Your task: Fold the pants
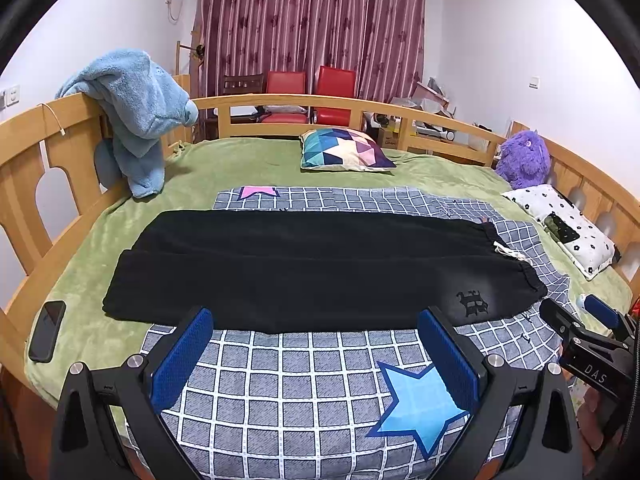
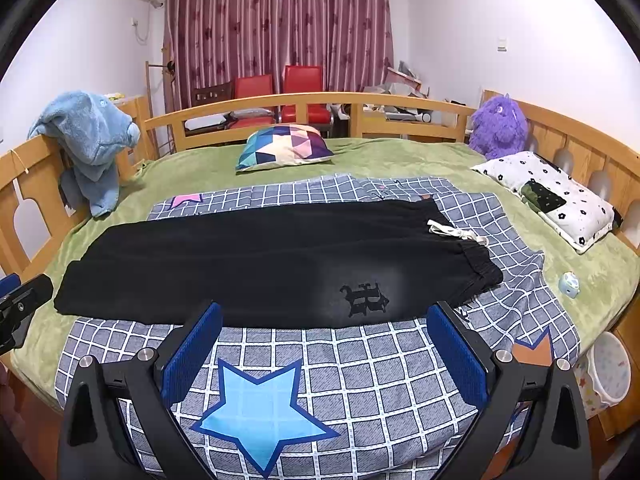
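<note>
Black pants [image 1: 312, 268] lie flat across a grey checked sheet [image 1: 300, 392] on the bed, legs to the left, elastic waistband and white drawstring [image 1: 510, 252] to the right. They also show in the right wrist view [image 2: 260, 264], with a dark emblem [image 2: 364, 298] near the front edge. My left gripper [image 1: 316, 344] is open and empty, just in front of the pants' near edge. My right gripper [image 2: 324, 340] is open and empty, in front of the waist end. The right gripper also shows at the right edge of the left wrist view [image 1: 576, 320].
A green blanket [image 1: 240, 160] covers the bed inside a wooden rail [image 1: 280, 100]. A phone [image 1: 47, 330] lies at the left edge. A patterned cushion [image 1: 344, 150], purple plush [image 1: 522, 158], white flowered pillow [image 1: 568, 224] and blue plush [image 1: 136, 112] sit around. A small toy [image 2: 569, 284] lies right.
</note>
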A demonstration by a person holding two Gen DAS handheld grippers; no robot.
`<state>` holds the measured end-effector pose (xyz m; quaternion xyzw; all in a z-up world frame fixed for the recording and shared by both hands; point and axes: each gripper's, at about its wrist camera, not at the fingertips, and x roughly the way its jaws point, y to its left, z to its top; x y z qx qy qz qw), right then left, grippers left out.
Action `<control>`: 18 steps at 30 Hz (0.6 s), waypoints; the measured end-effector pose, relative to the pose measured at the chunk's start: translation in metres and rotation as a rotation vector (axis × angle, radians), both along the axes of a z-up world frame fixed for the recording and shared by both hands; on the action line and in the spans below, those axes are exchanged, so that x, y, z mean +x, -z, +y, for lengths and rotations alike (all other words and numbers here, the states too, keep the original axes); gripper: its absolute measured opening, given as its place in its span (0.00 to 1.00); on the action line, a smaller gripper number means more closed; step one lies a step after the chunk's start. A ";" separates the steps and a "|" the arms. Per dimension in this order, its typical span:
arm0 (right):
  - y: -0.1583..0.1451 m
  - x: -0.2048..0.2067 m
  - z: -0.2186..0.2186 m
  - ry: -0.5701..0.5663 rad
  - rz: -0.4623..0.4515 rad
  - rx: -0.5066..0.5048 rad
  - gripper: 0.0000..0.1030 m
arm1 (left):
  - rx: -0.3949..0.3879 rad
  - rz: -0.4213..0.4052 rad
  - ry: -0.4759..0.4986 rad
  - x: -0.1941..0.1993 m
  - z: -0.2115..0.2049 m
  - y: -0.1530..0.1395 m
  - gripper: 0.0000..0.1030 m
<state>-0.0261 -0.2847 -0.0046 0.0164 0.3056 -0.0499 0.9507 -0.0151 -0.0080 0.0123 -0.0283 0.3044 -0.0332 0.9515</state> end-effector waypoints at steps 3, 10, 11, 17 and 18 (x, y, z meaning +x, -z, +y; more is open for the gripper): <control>0.000 0.000 0.000 -0.001 -0.001 0.000 0.98 | -0.001 -0.001 0.002 -0.001 -0.001 -0.001 1.00; -0.005 -0.002 0.001 -0.003 -0.011 -0.004 0.98 | 0.001 0.000 -0.001 0.000 0.000 0.001 1.00; -0.006 -0.002 0.001 -0.004 -0.012 -0.002 0.98 | 0.001 0.000 -0.001 0.000 0.000 0.000 1.00; -0.005 -0.003 0.001 -0.005 -0.011 -0.005 0.98 | -0.003 0.000 -0.001 0.000 -0.001 -0.001 1.00; -0.005 -0.003 0.001 -0.006 -0.012 -0.004 0.98 | -0.004 0.000 -0.002 0.000 -0.001 -0.002 1.00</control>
